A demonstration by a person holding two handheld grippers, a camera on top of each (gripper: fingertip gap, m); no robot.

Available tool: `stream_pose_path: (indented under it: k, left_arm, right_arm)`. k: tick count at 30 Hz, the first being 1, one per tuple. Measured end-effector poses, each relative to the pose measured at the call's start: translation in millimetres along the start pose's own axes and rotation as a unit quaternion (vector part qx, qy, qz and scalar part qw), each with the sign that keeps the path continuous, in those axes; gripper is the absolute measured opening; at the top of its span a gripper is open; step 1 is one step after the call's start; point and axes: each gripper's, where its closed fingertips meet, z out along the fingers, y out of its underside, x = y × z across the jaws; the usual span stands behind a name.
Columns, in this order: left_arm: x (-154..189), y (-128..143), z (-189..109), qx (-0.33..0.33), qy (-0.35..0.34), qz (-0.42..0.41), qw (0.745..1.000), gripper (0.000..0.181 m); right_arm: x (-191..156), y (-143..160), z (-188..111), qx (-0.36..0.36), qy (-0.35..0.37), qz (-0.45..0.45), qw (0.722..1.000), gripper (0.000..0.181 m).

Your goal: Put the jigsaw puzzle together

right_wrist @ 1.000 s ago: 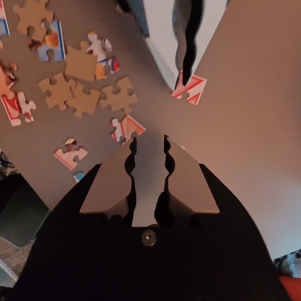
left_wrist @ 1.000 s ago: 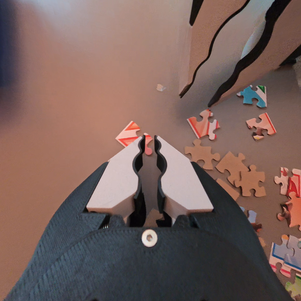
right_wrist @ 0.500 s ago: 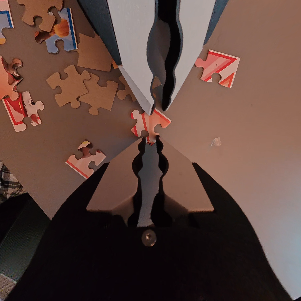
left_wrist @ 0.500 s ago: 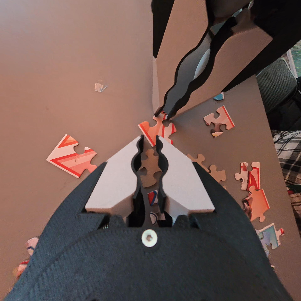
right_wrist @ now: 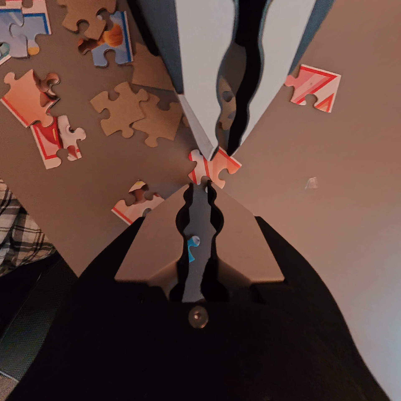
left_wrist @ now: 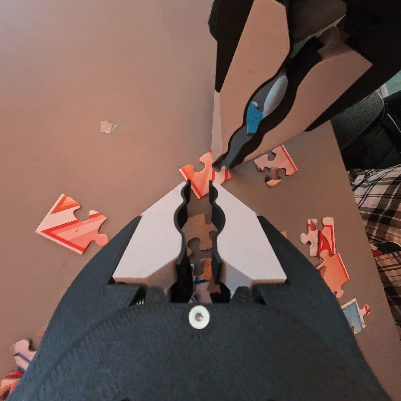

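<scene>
We see an orange-striped piece (left_wrist: 202, 176) lying face up on the brown table (left_wrist: 108, 76), in the middle between the two grippers. The left gripper (left_wrist: 199, 184) points at its near edge, jaws a narrow gap apart with nothing between them. The right gripper (right_wrist: 199, 185) comes from the opposite side, jaws also slightly apart and empty, tips at the piece's edge; whether they touch it we cannot tell. A corner piece (left_wrist: 72, 225) with red stripes lies apart to the left in the left wrist view. Brown face-down pieces (right_wrist: 134, 115) and more picture pieces (right_wrist: 43, 117) lie scattered on the other side. A small clear scrap (left_wrist: 107, 126) sits alone on the table.
</scene>
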Motion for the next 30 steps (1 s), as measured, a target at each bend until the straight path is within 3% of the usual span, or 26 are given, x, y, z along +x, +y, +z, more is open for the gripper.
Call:
stream_pose_path:
  k: [4, 7, 11, 20, 25, 27, 30]
  left_arm:
    - [4.3, -0.5, 2.7, -0.014, -0.011, 0.021, 1.000, 0.013]
    - [4.4, 0.6, 2.3, -0.020, -0.017, 0.027, 0.999, 0.013]
    - [8.1, 1.3, 3.1, -0.027, -0.018, 0.037, 0.999, 0.014]
    - [18.2, 11.5, -0.7, -0.060, -0.045, 0.069, 0.995, 0.009]
    - [10.5, -1.7, 2.2, -0.040, -0.080, 0.056, 0.994, 0.018]
    - [16.3, -1.7, 7.0, -0.041, -0.063, 0.052, 0.996, 0.014]
    - [26.0, -2.3, 11.6, -0.041, -0.051, 0.065, 0.996, 0.014]
  right_arm:
    - [-5.1, 3.6, -8.4, -0.002, 0.027, 0.006, 1.000, 0.016]
    - [-31.5, 0.0, -25.9, 0.032, 0.014, 0.007, 0.999, 0.010]
    - [-56.5, 15.4, -12.7, 0.011, 0.004, -0.005, 1.000, 0.002]
    - [-4.6, 43.6, -23.9, 0.002, 0.072, 0.039, 0.997, 0.000]
    - [31.3, 49.8, -25.9, -0.014, 0.145, 0.050, 0.988, 0.000]
    - [28.1, 42.8, -30.4, 0.001, 0.152, 0.048, 0.987, 0.018]
    - [-5.1, 33.5, -32.7, 0.034, 0.111, 0.026, 0.993, 0.028]
